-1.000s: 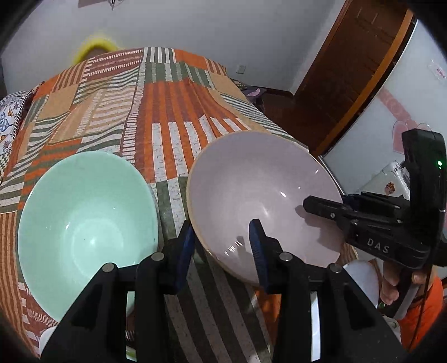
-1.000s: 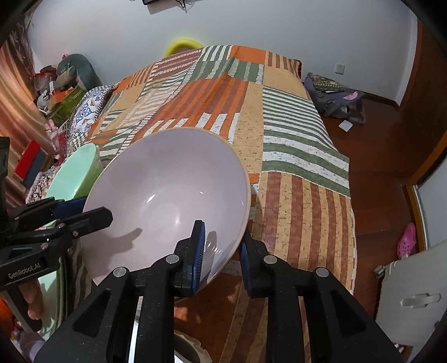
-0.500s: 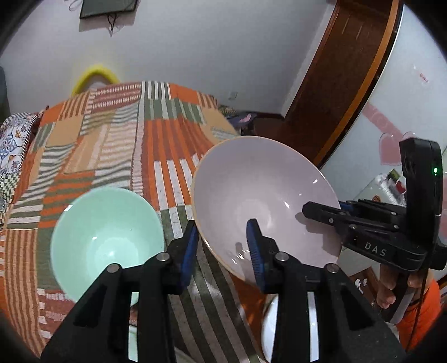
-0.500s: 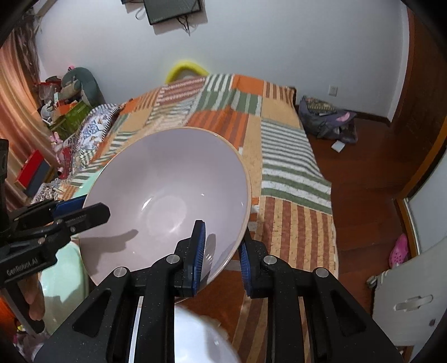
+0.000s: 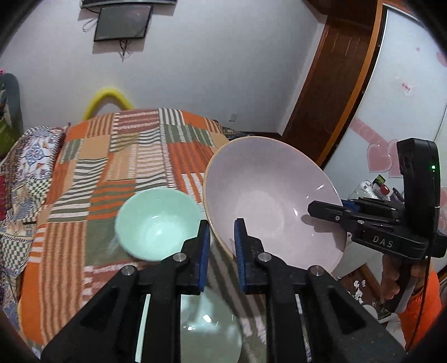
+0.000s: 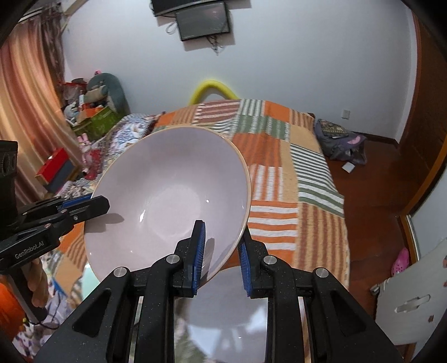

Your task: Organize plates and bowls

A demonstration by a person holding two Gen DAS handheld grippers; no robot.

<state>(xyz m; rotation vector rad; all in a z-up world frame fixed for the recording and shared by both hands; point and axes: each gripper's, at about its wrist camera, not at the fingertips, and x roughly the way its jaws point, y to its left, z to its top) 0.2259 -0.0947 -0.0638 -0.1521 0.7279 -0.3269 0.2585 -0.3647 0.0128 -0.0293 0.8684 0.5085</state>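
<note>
A large pale pink bowl (image 5: pixel 268 201) (image 6: pixel 173 201) hangs tilted in the air above the bed. Its near rim runs between the blue pads of my left gripper (image 5: pixel 221 243) (image 6: pixel 100 205), whose jaws are closing on it. On the opposite rim my right gripper (image 6: pixel 220 251) (image 5: pixel 314 209) is shut, one pad inside the bowl and one outside. A smaller mint green bowl (image 5: pixel 156 223) sits on the quilt to the left and lower down. Blurred under the grippers lie a pale green dish (image 5: pixel 209 329) and a white dish (image 6: pixel 229 312).
The bed's striped patchwork quilt (image 5: pixel 117 156) (image 6: pixel 279 178) fills the middle. A dark screen (image 6: pixel 204 21) hangs on the far wall. Boxes and toys (image 6: pixel 89 111) crowd the left corner, and a bag (image 6: pixel 338 139) lies on the wooden floor beside a door (image 5: pixel 329 83).
Both grippers have risen with the pink bowl, which now hangs well above the quilt. The mint bowl stayed on the bed and looks smaller. My left jaws have narrowed onto the rim.
</note>
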